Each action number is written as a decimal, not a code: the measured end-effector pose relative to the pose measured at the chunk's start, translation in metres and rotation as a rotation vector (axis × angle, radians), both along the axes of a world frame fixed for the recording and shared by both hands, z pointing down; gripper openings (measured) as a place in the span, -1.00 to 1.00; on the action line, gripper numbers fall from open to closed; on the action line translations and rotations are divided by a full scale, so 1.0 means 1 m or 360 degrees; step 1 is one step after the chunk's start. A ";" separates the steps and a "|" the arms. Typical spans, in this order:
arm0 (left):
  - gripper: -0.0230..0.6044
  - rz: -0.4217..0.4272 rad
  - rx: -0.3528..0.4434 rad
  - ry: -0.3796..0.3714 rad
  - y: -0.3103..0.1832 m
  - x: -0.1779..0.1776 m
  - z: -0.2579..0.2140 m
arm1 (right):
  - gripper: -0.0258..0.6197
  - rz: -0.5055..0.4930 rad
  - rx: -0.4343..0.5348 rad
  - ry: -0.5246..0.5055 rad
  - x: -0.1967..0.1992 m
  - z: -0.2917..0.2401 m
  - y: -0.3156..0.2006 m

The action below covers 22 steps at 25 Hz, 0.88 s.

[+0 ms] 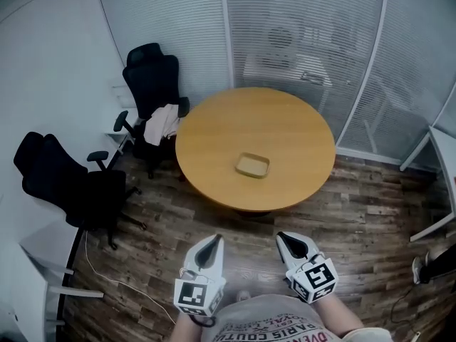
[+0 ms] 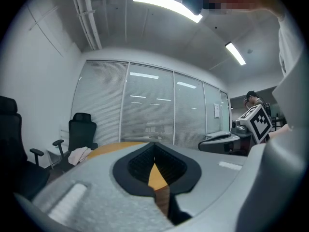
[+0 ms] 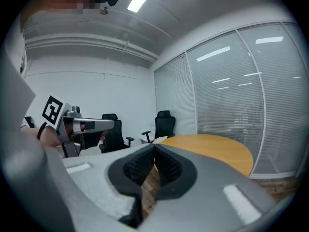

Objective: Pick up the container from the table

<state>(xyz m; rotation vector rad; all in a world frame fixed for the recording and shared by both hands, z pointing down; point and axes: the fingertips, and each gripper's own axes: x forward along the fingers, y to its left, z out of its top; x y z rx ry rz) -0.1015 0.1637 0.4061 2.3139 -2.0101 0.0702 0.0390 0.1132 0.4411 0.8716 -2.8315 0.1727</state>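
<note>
A shallow tan container lies on the round wooden table, a little toward its near edge. Both grippers hover over the floor on the near side of the table, well short of it and pointing roughly at it. My left gripper is shut with nothing in its jaws, and so is my right gripper. In the left gripper view the jaws meet at the tips, with the table beyond and the right gripper alongside. The right gripper view shows closed jaws, the table and the left gripper.
Two black office chairs stand left of the table, one with a pale cloth on its seat. Glass walls with blinds close the back. A white table stands at the right. A cable lies on the wood floor.
</note>
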 end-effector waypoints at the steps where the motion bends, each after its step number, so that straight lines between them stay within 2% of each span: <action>1: -0.91 0.0011 0.0007 0.0009 -0.006 -0.009 0.001 | -0.92 0.0019 -0.0001 0.0007 -0.008 0.001 -0.006; 7: -0.91 0.0009 -0.0039 0.0051 -0.046 -0.046 0.014 | -0.92 0.0069 -0.0054 0.0029 -0.039 0.012 -0.052; 12: -0.91 -0.0032 -0.0046 0.0037 -0.091 -0.071 0.023 | -0.92 0.0028 -0.0063 0.0019 -0.066 0.020 -0.099; 17: -0.91 -0.0034 -0.0098 -0.0001 -0.153 -0.080 0.033 | -0.92 0.0026 -0.0090 0.0002 -0.081 0.029 -0.170; 22: -0.91 -0.0075 -0.0102 -0.0006 -0.225 -0.106 0.027 | -0.92 0.0026 -0.0090 -0.0009 -0.101 0.022 -0.245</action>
